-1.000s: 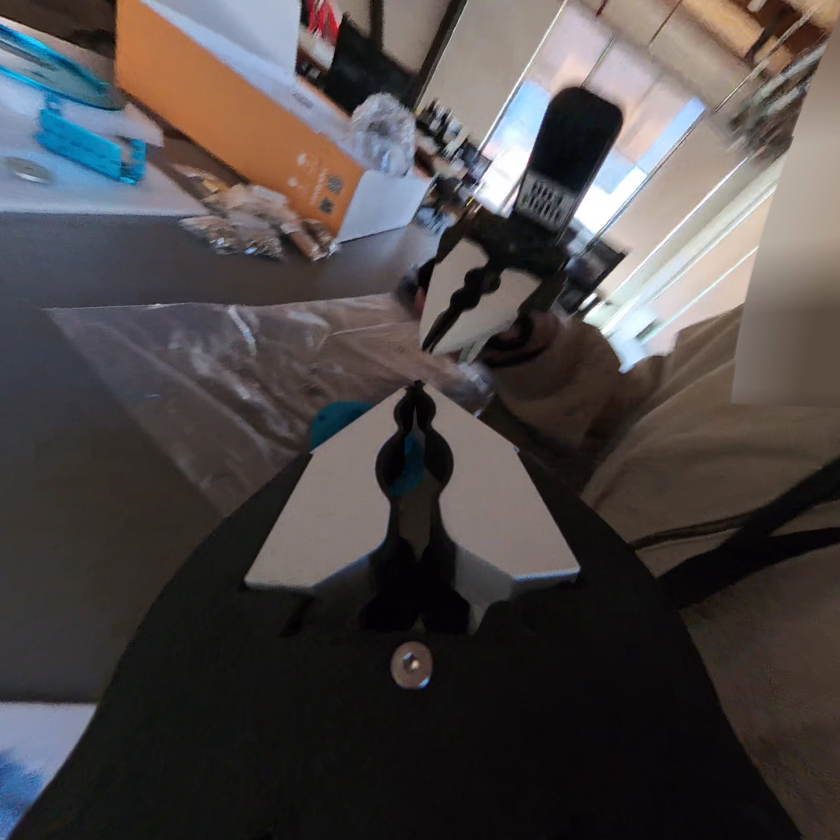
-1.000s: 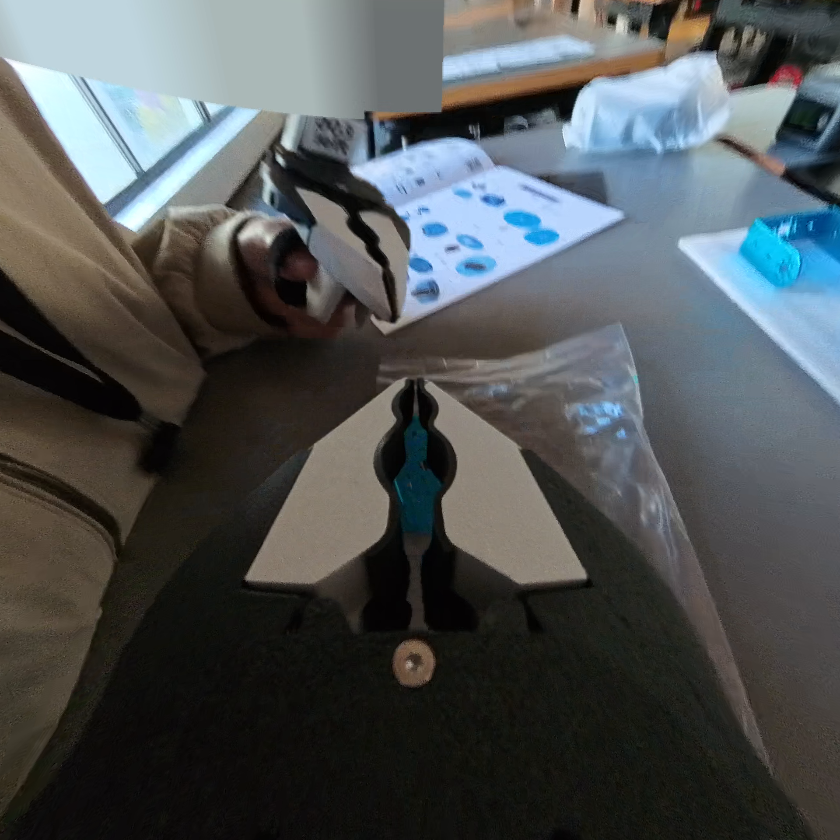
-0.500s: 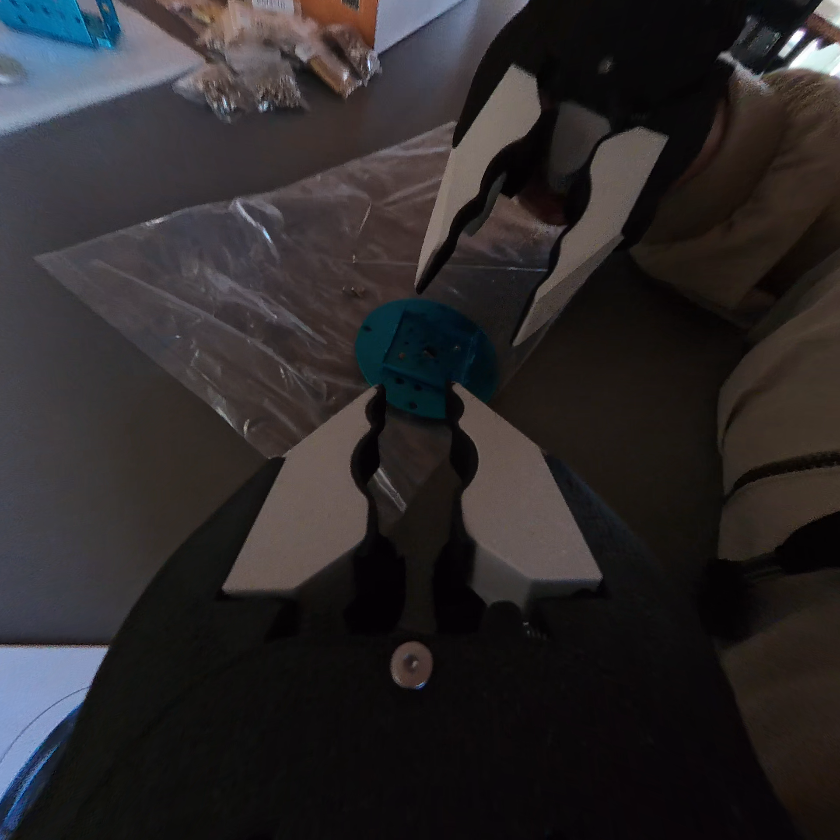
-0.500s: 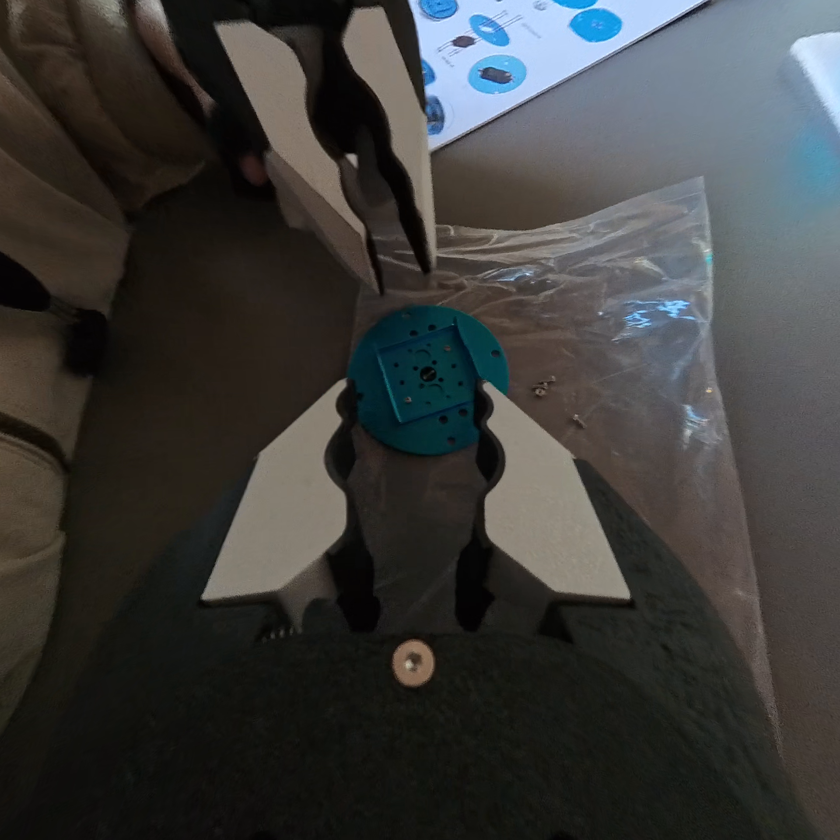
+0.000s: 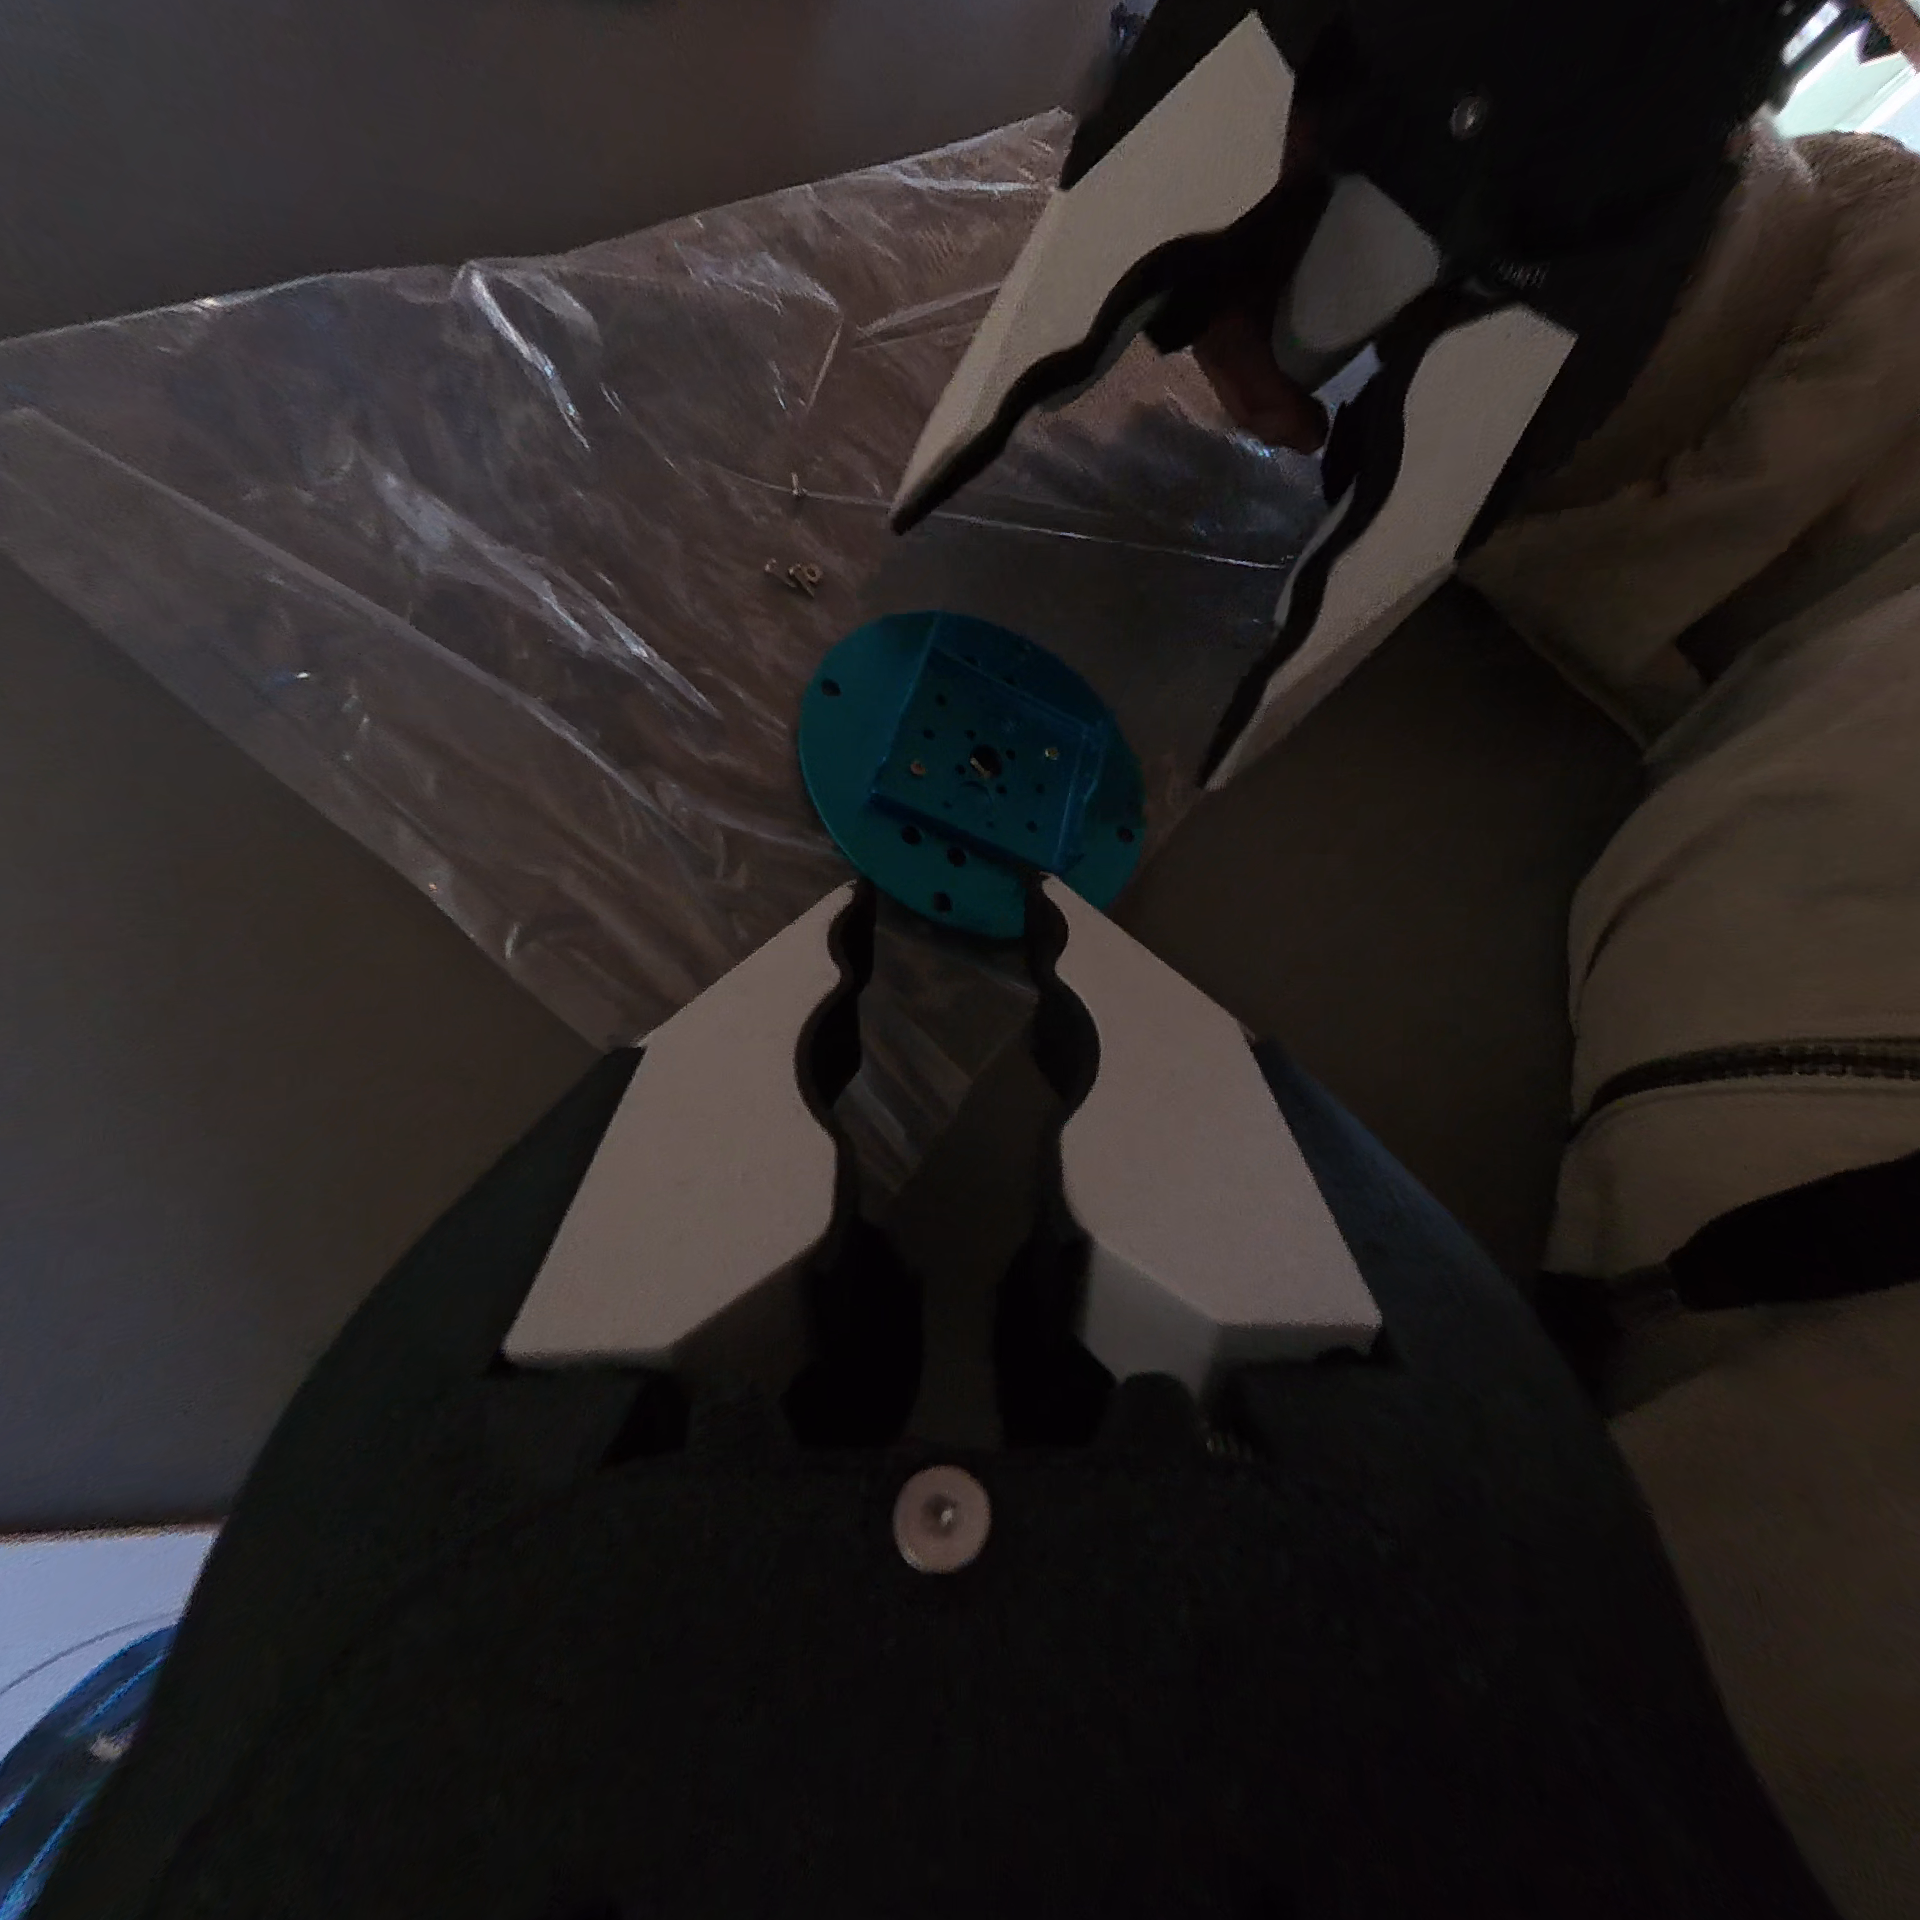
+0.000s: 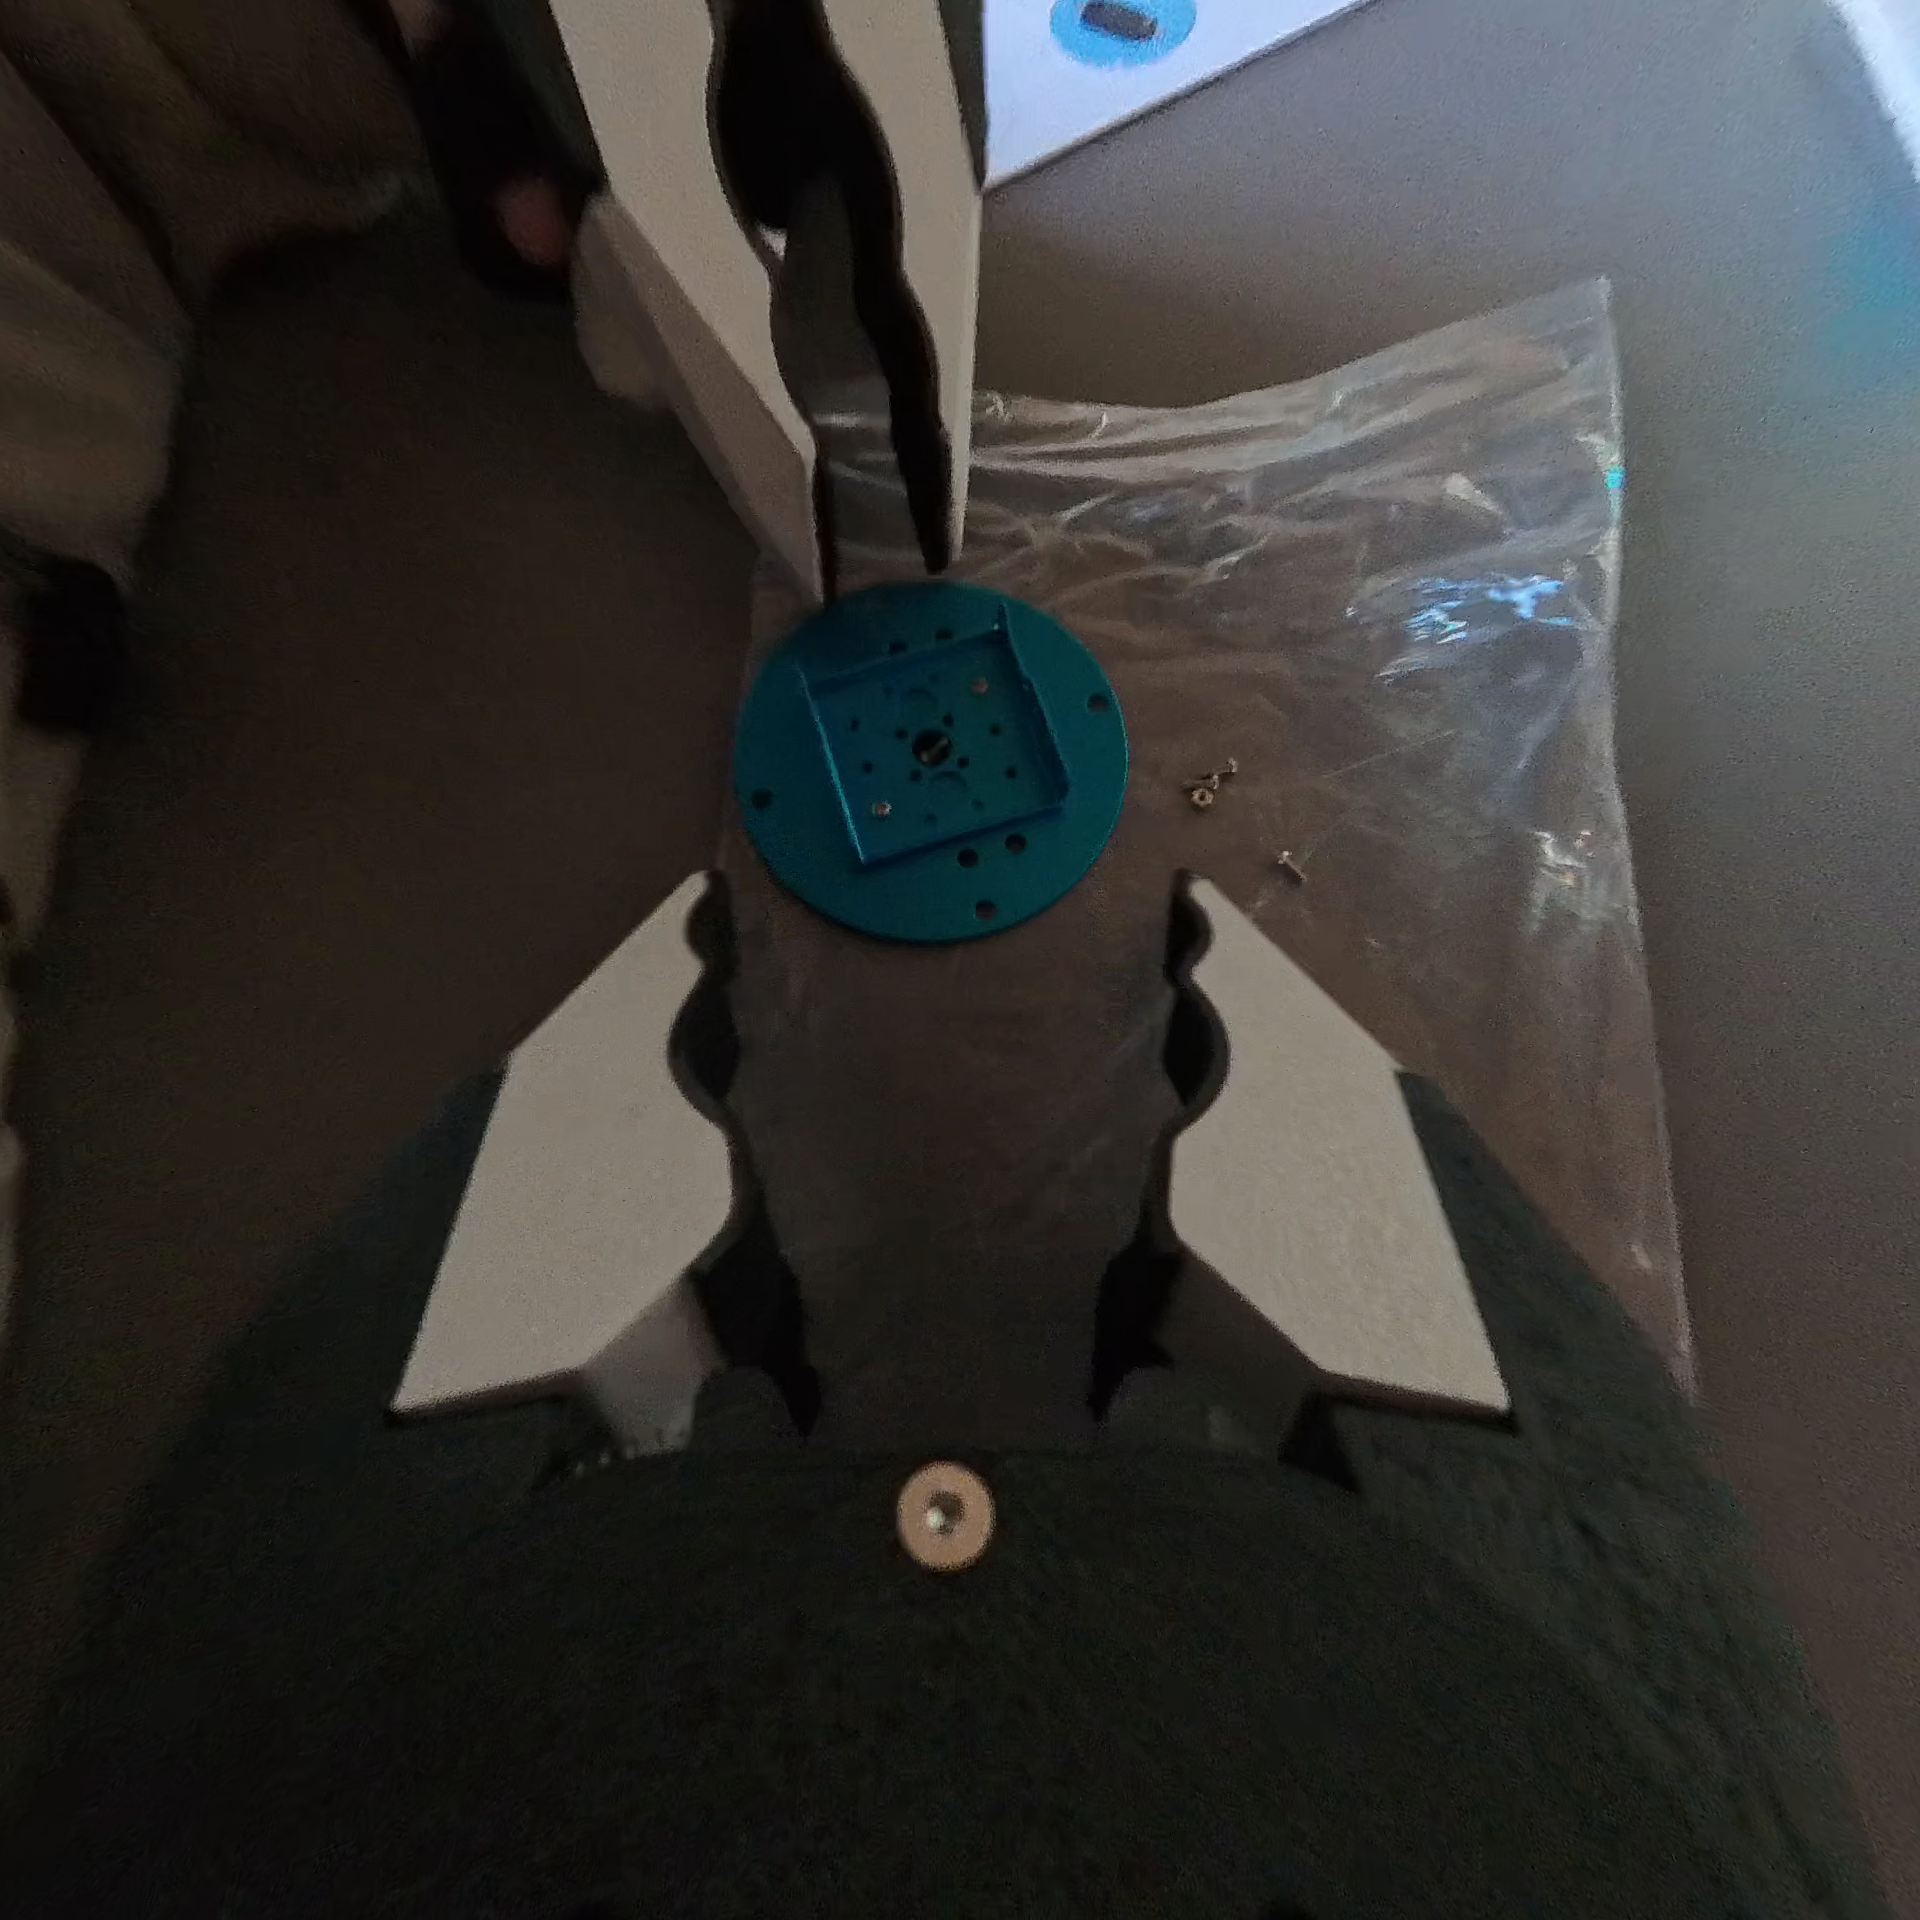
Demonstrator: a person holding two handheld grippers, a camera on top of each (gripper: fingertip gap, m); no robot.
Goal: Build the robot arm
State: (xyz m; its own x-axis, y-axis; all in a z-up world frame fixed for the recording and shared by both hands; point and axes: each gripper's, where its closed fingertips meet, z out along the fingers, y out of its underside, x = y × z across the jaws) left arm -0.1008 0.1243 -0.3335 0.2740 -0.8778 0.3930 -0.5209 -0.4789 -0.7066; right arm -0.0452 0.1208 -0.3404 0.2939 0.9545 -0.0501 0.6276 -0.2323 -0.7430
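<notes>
A round blue metal disc [image 5: 940, 873] with a square blue bracket on top lies flat on a clear plastic bag [image 5: 416, 468] on the dark table [image 5: 208, 1039]. My left gripper [image 5: 951, 888] is open, its tips just over the disc's near edge, and it holds nothing. My right gripper [image 5: 1049, 655] hangs open on the disc's far side. In the right wrist view the disc [image 6: 1060, 831] lies just ahead of my wide-open right gripper [image 6: 948, 883], with the left gripper [image 6: 878, 577] at its far edge. A few small screws [image 6: 1210, 779] lie on the bag [image 6: 1351, 571].
A person's beige jacket [image 5: 1714, 935] fills the right side of the left wrist view. A white booklet with blue pictures [image 6: 1091, 83] lies beyond the bag. A white sheet [image 5: 62, 1600] and a blue object [image 5: 62, 1745] sit at the lower left. One gripper's finger ends stand about 7 centimetres off the other's.
One second ago both grippers were shut, with a blue part showing between the fingers. Both have since opened and the disc lies on the bag. The right gripper now stands wider.
</notes>
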